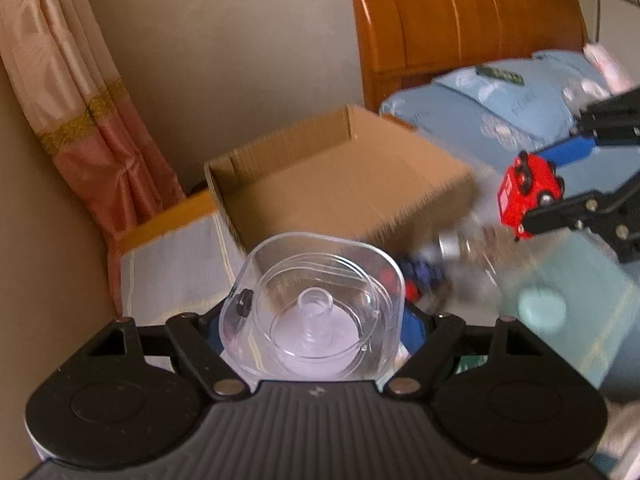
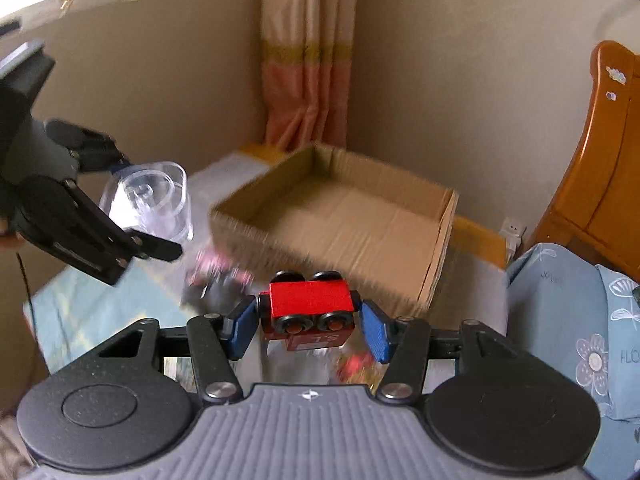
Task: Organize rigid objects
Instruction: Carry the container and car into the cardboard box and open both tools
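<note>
So we've got the left gripper (image 1: 320, 320) clamped on a clear plastic container (image 1: 316, 308) at bottom centre, the right gripper (image 2: 308, 320) squeezing a red toy car (image 2: 308, 306), cardboard box (image 2: 348, 216) just behind both, mid-frame.

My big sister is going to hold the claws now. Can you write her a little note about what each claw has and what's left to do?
Left claw: shut on the clear plastic container, held up in the air short of the cardboard box.
Right claw: the red toy car sits between its blue pads, also in the air, in front of the box.
Box: open on top, on the cloth-covered surface; what shows of its inside looks bare.
Done: both things picked up.
Left: put the container and the car into the box. A blurry pile of small items lies below the claws, probably to sort next.
</note>
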Available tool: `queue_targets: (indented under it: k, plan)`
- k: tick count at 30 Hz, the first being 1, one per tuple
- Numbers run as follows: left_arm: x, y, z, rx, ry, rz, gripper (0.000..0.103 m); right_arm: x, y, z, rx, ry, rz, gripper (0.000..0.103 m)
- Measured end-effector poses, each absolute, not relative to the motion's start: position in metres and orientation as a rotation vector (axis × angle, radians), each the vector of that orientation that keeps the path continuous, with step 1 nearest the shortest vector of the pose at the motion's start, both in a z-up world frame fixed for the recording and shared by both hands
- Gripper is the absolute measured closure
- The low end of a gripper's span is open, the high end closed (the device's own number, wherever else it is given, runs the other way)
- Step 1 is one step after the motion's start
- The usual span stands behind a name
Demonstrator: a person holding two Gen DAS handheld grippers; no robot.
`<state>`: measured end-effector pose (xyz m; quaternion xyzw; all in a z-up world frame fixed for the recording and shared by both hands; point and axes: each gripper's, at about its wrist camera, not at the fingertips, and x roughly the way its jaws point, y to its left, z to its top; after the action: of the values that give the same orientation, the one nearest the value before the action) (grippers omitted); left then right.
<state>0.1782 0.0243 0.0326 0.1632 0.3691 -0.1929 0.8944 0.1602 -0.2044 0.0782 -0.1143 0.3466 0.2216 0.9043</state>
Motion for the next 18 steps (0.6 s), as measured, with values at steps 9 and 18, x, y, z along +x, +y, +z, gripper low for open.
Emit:
queue_targets:
  k: [9,18]
  plan:
    - [0.269,0.001,0.030,0.328,0.805,-0.358,0.024,0.239,-0.215,0.075,-0.243,0.732,0.359,0.043]
    - [0.327,-0.017,0.010,0.318,0.868,-0.346,0.024,0.272,-0.224,0.065,-0.187,0.736,0.337,0.012]
